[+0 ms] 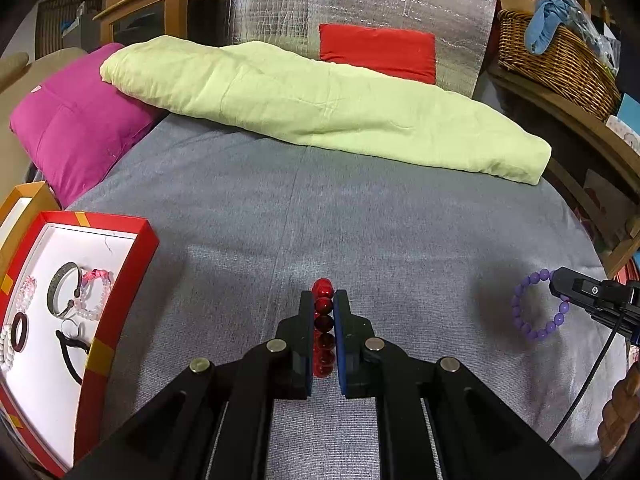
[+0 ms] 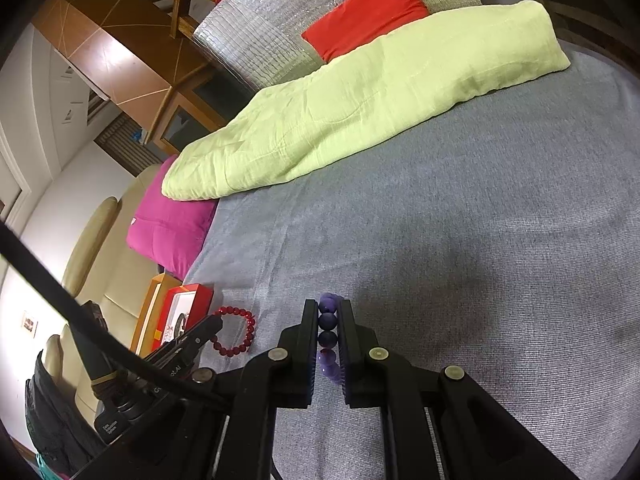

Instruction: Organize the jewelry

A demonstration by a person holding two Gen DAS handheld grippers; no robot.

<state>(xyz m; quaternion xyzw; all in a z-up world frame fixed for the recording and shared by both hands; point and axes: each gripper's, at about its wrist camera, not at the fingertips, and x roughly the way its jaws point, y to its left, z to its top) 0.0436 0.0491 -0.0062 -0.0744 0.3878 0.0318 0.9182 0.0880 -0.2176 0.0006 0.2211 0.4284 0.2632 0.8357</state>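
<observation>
My left gripper (image 1: 323, 300) is shut on a red bead bracelet (image 1: 323, 320), held edge-on between the pads above the grey bed cover. In the right wrist view the same red bracelet (image 2: 236, 332) hangs as a ring from the left gripper (image 2: 212, 330). My right gripper (image 2: 329, 308) is shut on a purple bead bracelet (image 2: 328, 330). In the left wrist view the purple bracelet (image 1: 538, 304) hangs from the right gripper (image 1: 558, 284) at the right. A red box (image 1: 116, 292) with a white lining holds several bracelets and rings at the left.
A folded pale green quilt (image 1: 320, 108) lies across the back of the bed, with a magenta pillow (image 1: 76, 132) at its left and a red cushion (image 1: 378, 50) behind. A wicker basket (image 1: 556, 60) stands on a shelf at the right. An orange box (image 1: 24, 200) sits behind the red one.
</observation>
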